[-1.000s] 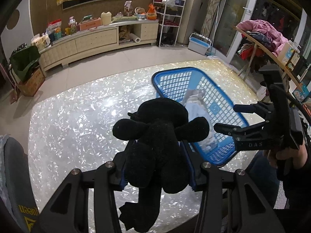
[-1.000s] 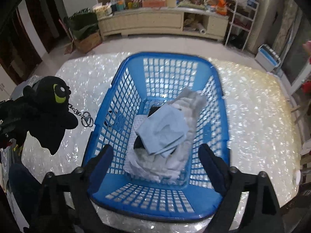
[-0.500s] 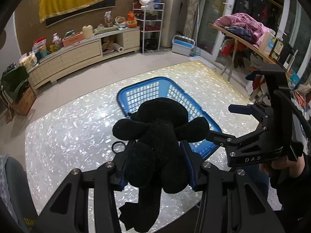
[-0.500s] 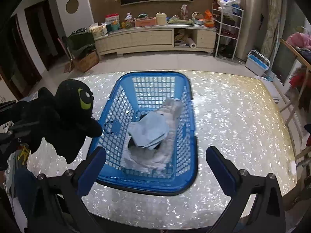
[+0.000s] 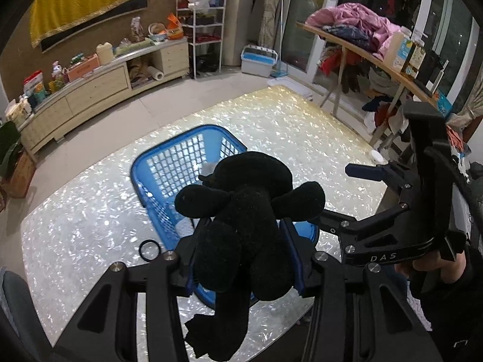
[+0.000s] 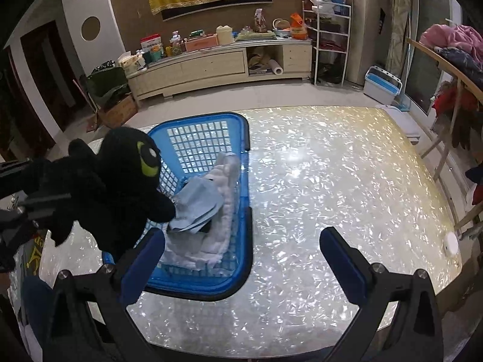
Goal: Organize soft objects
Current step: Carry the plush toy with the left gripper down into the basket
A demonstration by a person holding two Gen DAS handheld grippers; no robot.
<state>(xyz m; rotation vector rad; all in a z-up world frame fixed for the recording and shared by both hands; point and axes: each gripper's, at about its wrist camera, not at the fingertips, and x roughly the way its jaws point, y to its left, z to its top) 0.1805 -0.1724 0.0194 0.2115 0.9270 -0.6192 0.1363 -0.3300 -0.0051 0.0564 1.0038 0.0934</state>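
My left gripper [image 5: 241, 259] is shut on a black plush toy [image 5: 244, 217] with a green eye, and holds it above the near left part of the blue basket [image 5: 178, 163]. The toy also shows in the right wrist view [image 6: 117, 187], at the basket's [image 6: 244, 232] left rim. The basket holds a light blue cloth [image 6: 200, 202] on a white fluffy towel [image 6: 223, 220]. My right gripper [image 6: 241, 265] is open and empty, above the table beside the basket's near right corner; it also shows in the left wrist view [image 5: 356, 196].
The basket stands on a shiny pearl-patterned table [image 6: 332, 181]. A black ring [image 5: 149, 246] hanging from the toy shows left of the basket. A small white disc [image 6: 451, 239] lies at the table's right edge. A clothes-laden shelf [image 5: 362, 39] stands to the right.
Both grippers have risen and drawn back. The toy has moved right, over the basket's left side. My right gripper has shifted right, off the basket.
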